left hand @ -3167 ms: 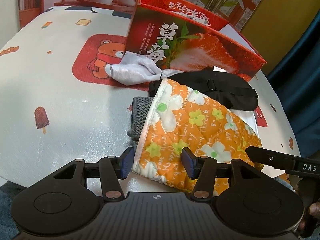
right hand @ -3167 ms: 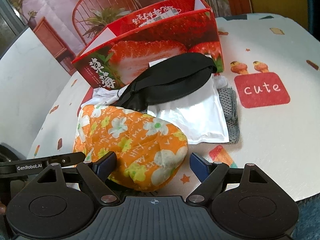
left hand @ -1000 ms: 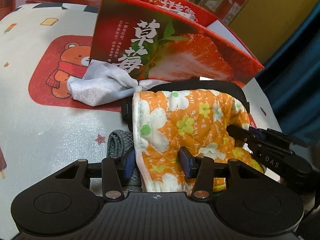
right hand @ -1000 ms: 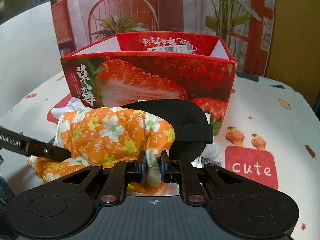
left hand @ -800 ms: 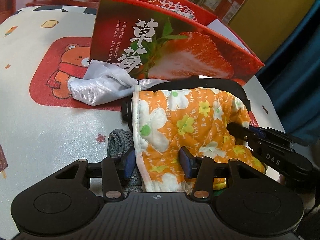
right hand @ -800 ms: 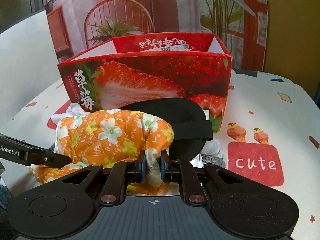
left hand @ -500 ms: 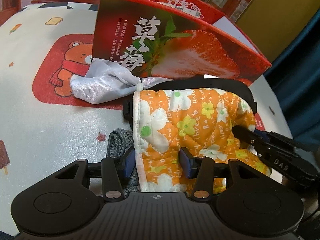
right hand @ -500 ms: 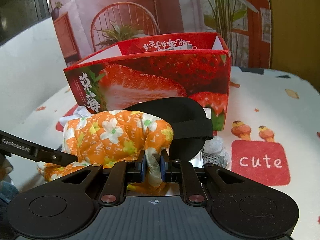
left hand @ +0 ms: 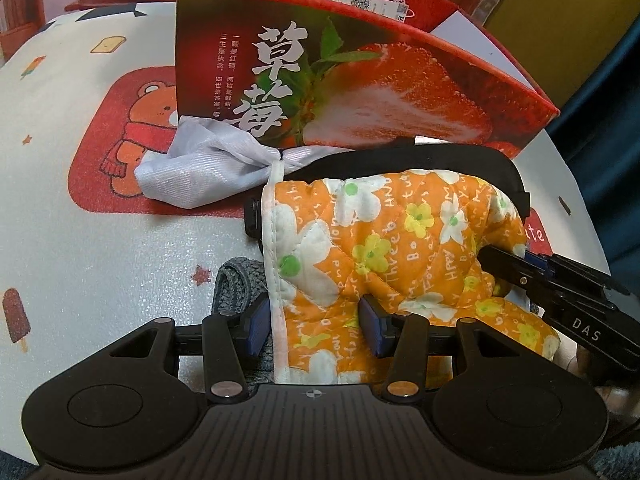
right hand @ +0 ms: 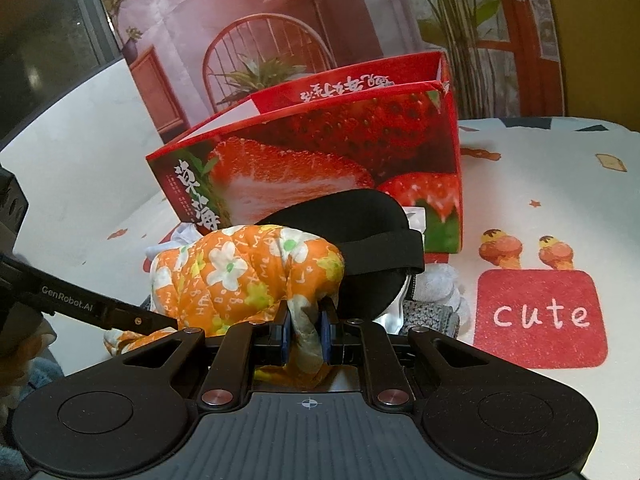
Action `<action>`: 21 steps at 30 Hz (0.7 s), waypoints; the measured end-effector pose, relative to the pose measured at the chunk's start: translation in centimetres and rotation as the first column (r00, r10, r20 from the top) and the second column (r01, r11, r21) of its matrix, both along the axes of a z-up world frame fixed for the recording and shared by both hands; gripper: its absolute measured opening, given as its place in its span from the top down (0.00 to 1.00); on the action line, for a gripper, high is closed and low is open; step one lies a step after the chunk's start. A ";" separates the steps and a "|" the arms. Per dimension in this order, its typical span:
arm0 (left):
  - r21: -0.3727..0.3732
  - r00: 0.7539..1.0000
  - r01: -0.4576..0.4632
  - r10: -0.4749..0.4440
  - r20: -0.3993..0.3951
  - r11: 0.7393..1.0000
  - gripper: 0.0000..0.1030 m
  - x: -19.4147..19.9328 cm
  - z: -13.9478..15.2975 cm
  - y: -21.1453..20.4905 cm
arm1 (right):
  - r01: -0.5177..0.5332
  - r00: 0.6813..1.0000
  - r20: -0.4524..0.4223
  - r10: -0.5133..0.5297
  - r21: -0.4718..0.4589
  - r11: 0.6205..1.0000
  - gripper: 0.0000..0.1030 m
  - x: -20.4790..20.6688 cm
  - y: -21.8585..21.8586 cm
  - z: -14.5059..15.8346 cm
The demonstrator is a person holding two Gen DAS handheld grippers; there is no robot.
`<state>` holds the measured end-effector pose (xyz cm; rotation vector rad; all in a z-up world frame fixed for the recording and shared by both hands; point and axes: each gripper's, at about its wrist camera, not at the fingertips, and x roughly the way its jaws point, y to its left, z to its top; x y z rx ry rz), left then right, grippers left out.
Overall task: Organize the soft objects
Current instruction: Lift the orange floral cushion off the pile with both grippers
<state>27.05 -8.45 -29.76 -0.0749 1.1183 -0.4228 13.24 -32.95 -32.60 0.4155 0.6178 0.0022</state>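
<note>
My right gripper (right hand: 304, 330) is clamped on a bunched fold of the orange quilted floral oven mitt (left hand: 384, 256), while my left gripper (left hand: 314, 326) stands open astride its cuff edge — I judge it should close on the cuff before lifting. The mitt lies on the pile in front of the red strawberry-printed cardboard box (left hand: 360, 92). A black padded eye mask (right hand: 372, 232) and a grey knitted cloth (left hand: 236, 284) lie under it, a crumpled white fabric (left hand: 204, 172) beside — they could drag along, so I'd lift slowly to clear the box wall.
</note>
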 end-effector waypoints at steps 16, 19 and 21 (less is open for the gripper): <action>-0.008 0.999 0.019 -0.018 0.035 1.000 0.51 -0.5 0.1 0.4 | 0.028 0.999 -0.026 -0.029 -0.004 1.000 0.87 0.7 0.3 0.0; -0.011 0.998 0.035 -0.034 0.054 0.999 0.57 -0.8 0.8 0.7 | 0.025 0.997 -0.066 -0.027 -0.033 0.999 0.87 1.3 0.6 0.6; -0.027 0.995 0.056 -0.053 0.088 0.998 0.66 -1.2 1.8 1.2 | 0.019 0.994 -0.105 -0.025 -0.054 0.998 0.87 1.8 0.8 1.2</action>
